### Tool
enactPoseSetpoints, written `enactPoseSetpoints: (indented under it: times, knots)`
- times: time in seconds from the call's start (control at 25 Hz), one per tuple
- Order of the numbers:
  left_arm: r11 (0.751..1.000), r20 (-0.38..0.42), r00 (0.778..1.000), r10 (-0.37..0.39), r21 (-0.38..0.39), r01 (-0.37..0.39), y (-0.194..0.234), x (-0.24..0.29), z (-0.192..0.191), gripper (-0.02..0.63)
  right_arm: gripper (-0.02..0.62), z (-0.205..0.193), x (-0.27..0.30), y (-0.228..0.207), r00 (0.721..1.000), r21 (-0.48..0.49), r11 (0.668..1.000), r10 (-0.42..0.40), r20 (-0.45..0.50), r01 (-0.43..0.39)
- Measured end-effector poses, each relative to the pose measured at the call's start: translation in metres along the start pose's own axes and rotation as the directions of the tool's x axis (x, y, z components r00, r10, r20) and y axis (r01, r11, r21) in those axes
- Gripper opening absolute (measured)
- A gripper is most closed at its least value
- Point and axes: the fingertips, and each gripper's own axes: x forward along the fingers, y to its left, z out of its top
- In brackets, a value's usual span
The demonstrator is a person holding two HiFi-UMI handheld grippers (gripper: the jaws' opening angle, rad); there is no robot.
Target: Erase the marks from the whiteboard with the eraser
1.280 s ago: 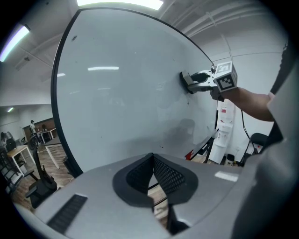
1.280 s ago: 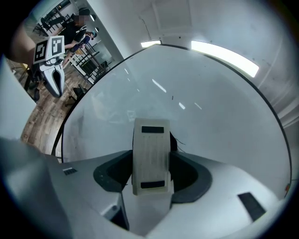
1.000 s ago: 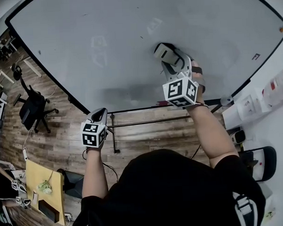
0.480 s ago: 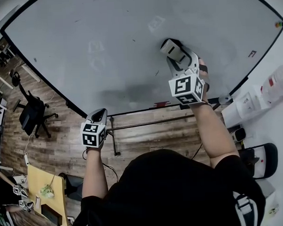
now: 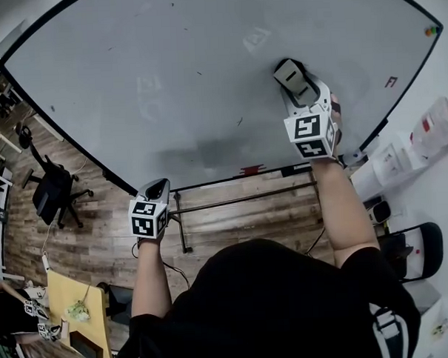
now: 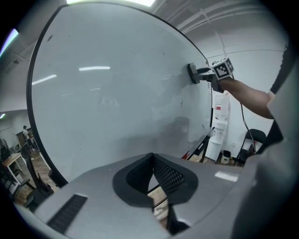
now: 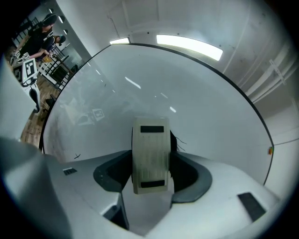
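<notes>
The big whiteboard (image 5: 167, 58) fills the top of the head view. My right gripper (image 5: 295, 81) is shut on the pale eraser (image 5: 287, 70), which is pressed flat on the board's right part. In the right gripper view the eraser (image 7: 149, 154) stands upright between the jaws, with thin black strokes (image 7: 180, 140) just to its right. A small black mark (image 5: 239, 122) and faint square outlines (image 5: 255, 40) show on the board. A grey smudge (image 5: 208, 149) lies low on it. My left gripper (image 5: 158, 187) hangs below the board's lower edge, shut and empty.
A tray with red and black markers (image 5: 251, 169) runs under the board, above the stand's bar (image 5: 240, 200). An office chair (image 5: 50, 186) stands on the wood floor at left. A white dispenser (image 5: 386, 167) and a black chair (image 5: 416, 251) are at right.
My right gripper has slid the eraser to the right and slightly up along the board. The left gripper has stayed almost where it was.
</notes>
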Motion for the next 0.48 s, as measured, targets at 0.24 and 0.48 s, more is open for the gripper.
enactPoseSetpoints:
  times: [0.24, 0.48]
  knots:
    - [1.000, -0.004, 1.000, -0.003, -0.002, 0.003, -0.007, -0.001, -0.002, 0.011, 0.238, -0.013, -0.002, -0.025, 0.999, 0.040, 0.999, -0.033, -0.013, 0.034]
    - [1.000, 0.000, 1.000, 0.005, -0.008, -0.005, -0.004, -0.003, -0.002, 0.011, 0.238, -0.018, -0.002, -0.031, 0.998, 0.061, 0.996, -0.059, -0.021, 0.060]
